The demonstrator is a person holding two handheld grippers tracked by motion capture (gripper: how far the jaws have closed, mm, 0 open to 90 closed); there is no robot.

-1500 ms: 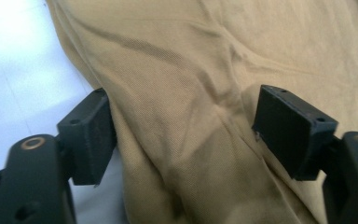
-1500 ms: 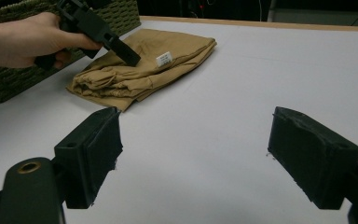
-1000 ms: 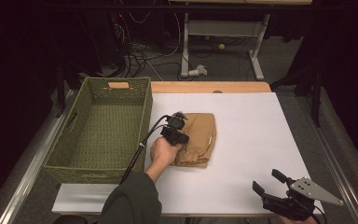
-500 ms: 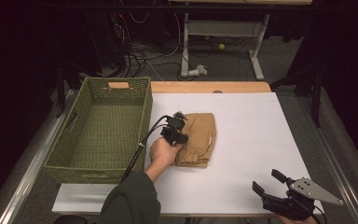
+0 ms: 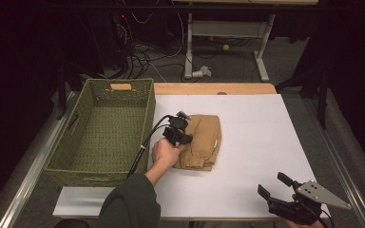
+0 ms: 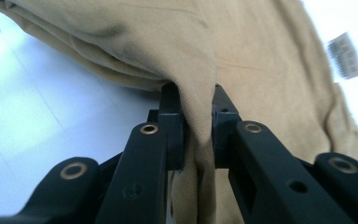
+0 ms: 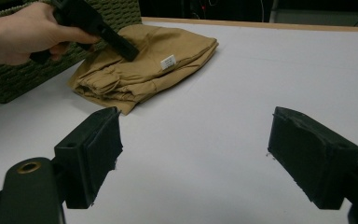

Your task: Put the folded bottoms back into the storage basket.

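A folded tan garment [image 5: 203, 141] lies on the white table near the middle, just right of the green basket. My left gripper [image 5: 184, 135] rests on its left edge, and its jaws are shut on a pinch of the tan cloth [image 6: 196, 121]. The garment [image 7: 144, 65] carries a small white label [image 7: 168, 61]. The left gripper [image 7: 131, 52] presses on the garment beside that label. My right gripper [image 5: 274, 186] hovers open at the table's near right corner, far from the garment, with nothing between its pads [image 7: 100, 140].
A green woven basket [image 5: 145, 111] stands at the table's left, touching distance from the garment. A white sheet [image 5: 256, 133] covers the table; a wooden strip [image 5: 214, 88] runs along the far edge. Desk legs and cables stand on the floor beyond.
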